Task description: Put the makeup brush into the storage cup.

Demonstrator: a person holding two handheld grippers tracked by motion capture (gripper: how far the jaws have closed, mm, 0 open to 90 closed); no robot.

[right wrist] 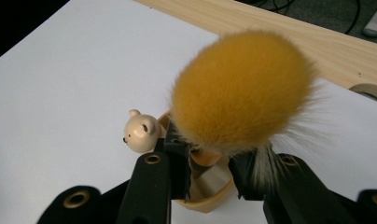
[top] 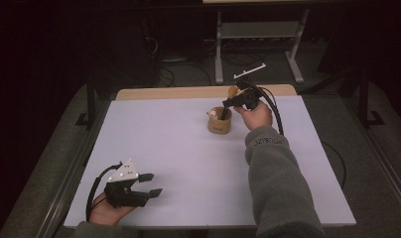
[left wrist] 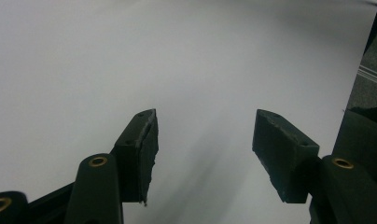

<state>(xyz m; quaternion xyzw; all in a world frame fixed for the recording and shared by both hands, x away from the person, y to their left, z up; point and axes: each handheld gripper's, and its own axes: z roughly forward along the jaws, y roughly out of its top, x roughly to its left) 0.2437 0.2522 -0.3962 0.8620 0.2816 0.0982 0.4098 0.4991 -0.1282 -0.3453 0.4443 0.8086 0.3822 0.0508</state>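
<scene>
Holding a brush (right wrist: 242,88) with the right tongs (right wrist: 209,175), which are pinching its handle just below the fluffy yellow-orange head; the pads are pressing in from both sides. The brush's long axis is running roughly upright, head above the tongs and the handle end going down into the small wooden cup (top: 220,121) sitting directly beneath them. A little bear head (right wrist: 141,131) is perching on the cup rim, just beside the tongs on their left in the right gripper view. That bear is the one thing crowding the path; judging by the pictures, whichever way the brush is going, it needs to stay along the upright axis so the handle is not scraping the rim or knocking the bear.

Left tongs (top: 152,183) are resting low at the near left corner of the tabletop (top: 164,144), spread apart with nothing between them, pointing across bare white surface. They are sitting well apart from the cup, so the right hand (top: 255,115) is clearly the nearer one and is doing the work. Beyond the right tongs, a strip of bare wood at the far edge of the tabletop is showing, with part of a tape roll (right wrist: 371,91) lying near the brush head's side.
</scene>
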